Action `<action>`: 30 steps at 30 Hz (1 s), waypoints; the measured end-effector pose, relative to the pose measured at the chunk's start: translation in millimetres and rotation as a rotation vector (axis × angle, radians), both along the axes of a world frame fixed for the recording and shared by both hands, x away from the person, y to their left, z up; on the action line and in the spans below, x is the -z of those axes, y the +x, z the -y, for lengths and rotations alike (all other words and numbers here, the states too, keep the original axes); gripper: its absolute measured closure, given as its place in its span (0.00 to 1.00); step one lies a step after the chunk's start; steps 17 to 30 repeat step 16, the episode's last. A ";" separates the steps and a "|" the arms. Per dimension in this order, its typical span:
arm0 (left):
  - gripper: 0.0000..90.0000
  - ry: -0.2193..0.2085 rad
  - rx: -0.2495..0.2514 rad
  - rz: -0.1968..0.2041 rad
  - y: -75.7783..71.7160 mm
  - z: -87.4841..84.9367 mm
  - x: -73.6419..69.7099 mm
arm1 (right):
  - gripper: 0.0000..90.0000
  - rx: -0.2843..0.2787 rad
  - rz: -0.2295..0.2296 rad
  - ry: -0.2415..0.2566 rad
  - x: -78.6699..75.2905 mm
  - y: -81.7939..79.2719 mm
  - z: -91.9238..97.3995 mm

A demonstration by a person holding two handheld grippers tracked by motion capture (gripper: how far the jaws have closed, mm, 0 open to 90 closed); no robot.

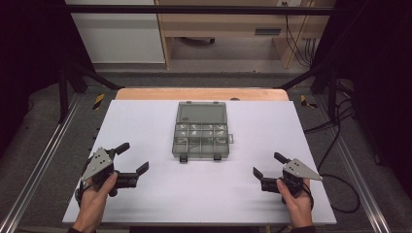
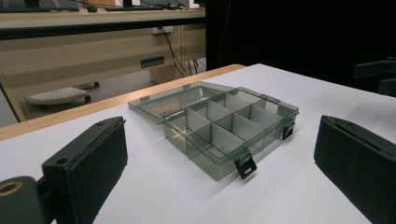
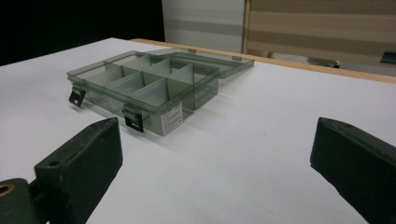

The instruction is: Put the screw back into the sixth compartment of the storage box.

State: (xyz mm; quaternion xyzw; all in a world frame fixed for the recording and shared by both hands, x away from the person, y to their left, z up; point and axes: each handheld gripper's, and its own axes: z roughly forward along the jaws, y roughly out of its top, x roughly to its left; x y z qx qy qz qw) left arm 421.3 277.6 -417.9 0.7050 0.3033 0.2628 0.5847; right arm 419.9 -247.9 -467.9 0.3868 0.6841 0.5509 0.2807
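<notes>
**Desk:** Where did the compartment box (image 1: 201, 129) sit when the frame was taken?

**Photographer:** At the centre of the white bench (image 1: 145, 194) in the high view, a little above the middle of the frame. It was smoky clear plastic, and its lid (image 1: 202, 112) lay thrown back flat on the far side, toward the top of the frame. Two dark latches (image 1: 183, 158) hung loose on the near edge.

**Desk:** And the tools?

**Photographer:** The left hand-held gripper (image 1: 130, 158) rested at the lower left, the right hand-held gripper (image 1: 268, 165) at the lower right, each with a hand (image 1: 95, 199) wrapped round it. Both had their jaws spread wide and held nothing. Both sat well apart from the box and angled toward it.

**Desk:** How far along was the work?

**Photographer:** By the look of it, barely begun or at a pause. The box stood open and nothing was gripped. The high view hinted at small pale items in the compartments; the two gripper views showed mainly bare dividers (image 2: 219, 122), so the contents could not be told. Reaching in, then closing and latching the lid, seemed still to come.
</notes>
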 end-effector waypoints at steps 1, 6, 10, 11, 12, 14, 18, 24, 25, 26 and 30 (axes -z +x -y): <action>0.03 0.002 -0.003 0.004 0.1 -2.0 1.8 | 0.03 0.003 0.004 0.009 -0.8 -0.5 0.9; 0.03 -0.010 -0.012 0.025 0.8 -11.8 11.4 | 0.03 0.008 0.038 0.004 -5.2 -5.9 9.0; 0.03 -0.021 -0.018 0.047 2.7 -19.1 16.3 | 0.04 0.010 0.061 -0.004 -5.9 -8.5 11.2; 0.03 -0.018 -0.019 0.055 2.8 -20.4 17.3 | 0.04 0.007 0.064 -0.004 -6.0 -8.5 10.8; 0.03 -0.015 -0.020 0.061 2.6 -21.7 18.4 | 0.04 0.005 0.067 -0.006 -6.1 -8.6 10.7; 0.03 -0.032 -0.021 0.063 1.5 -23.8 20.8 | 0.04 -0.002 0.070 -0.009 -6.3 -8.8 9.3; 0.03 -0.053 -0.027 0.067 0.5 -25.8 21.8 | 0.04 -0.007 0.076 -0.009 -6.5 -8.3 8.2; 0.03 -0.053 -0.027 0.067 0.5 -25.8 21.8 | 0.04 -0.007 0.076 -0.009 -6.5 -8.3 8.2; 0.03 -0.053 -0.027 0.067 0.5 -25.8 21.8 | 0.04 -0.007 0.076 -0.009 -6.5 -8.3 8.2; 0.03 -0.053 -0.027 0.067 0.5 -25.8 21.8 | 0.04 -0.007 0.076 -0.009 -6.5 -8.3 8.2; 0.03 -0.053 -0.027 0.067 0.5 -25.8 21.8 | 0.04 -0.007 0.076 -0.009 -6.5 -8.3 8.2</action>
